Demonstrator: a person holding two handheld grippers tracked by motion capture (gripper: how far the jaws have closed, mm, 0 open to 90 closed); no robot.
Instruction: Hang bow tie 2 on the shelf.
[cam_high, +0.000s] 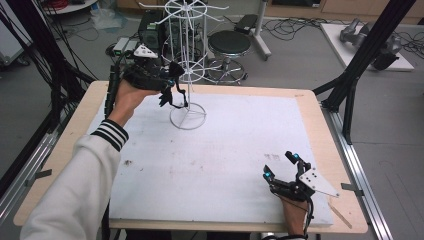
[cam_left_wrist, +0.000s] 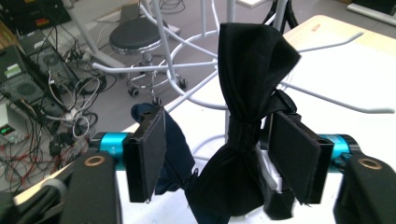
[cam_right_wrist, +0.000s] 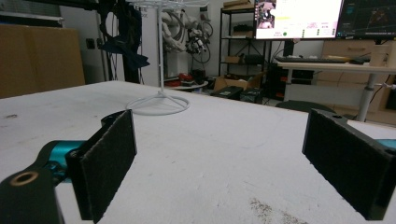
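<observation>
Holding my left gripper (cam_left_wrist: 219, 161) up at the far left of the white foam-topped table (cam_high: 225, 165), I have its jaws apart on either side of a black fabric bow tie (cam_left_wrist: 250, 116), which stands upright between the pads; whether either pad touches the cloth I cannot tell. From the high view the bow tie (cam_high: 169, 92) is a small dark shape hanging beside the white wire display rack with a round base ring (cam_high: 187, 65), while my left gripper view shows its knotted middle, its flared upper and lower wings and the rack's thin arms (cam_left_wrist: 327, 100) passing behind it. That view also takes in a round black stool on castors (cam_left_wrist: 140, 37) and tangled cables on the floor. My right gripper (cam_high: 281, 165) rests low at the near right of the table, jaws spread wide with nothing between them. Its own view looks across the tabletop to the rack's base ring (cam_right_wrist: 158, 105) and to lit monitors (cam_right_wrist: 299, 18) on a desk beyond; the writing on those screens is too small to read.
</observation>
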